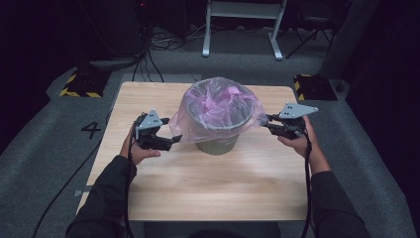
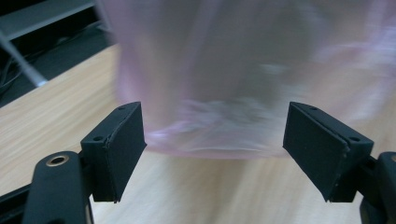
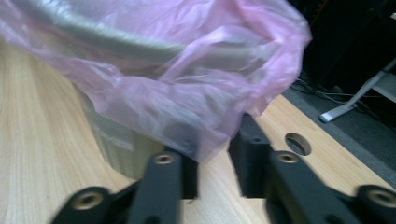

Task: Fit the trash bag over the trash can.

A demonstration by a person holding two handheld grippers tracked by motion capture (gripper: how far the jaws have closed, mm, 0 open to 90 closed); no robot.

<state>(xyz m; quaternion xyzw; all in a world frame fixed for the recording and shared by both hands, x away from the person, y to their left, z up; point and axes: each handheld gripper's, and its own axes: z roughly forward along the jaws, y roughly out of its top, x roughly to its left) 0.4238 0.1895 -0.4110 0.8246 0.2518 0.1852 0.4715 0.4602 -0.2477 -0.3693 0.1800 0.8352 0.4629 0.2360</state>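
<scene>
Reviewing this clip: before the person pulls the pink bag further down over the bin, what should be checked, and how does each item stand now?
1. Right hand-held gripper has the pink bag: ok, its jaws stand close together with the bag's edge between them.
2. Left hand-held gripper has the bag: not ok, its jaws stand wide apart and the hem hangs loose between them.
3. Bag mouth is over the rim of the grey bin: ok, the film drapes outside on both sides.
4. Bin upright on the wooden table: ok.
5. Bag free of tears: cannot tell, the film is crumpled and blurred.
</scene>
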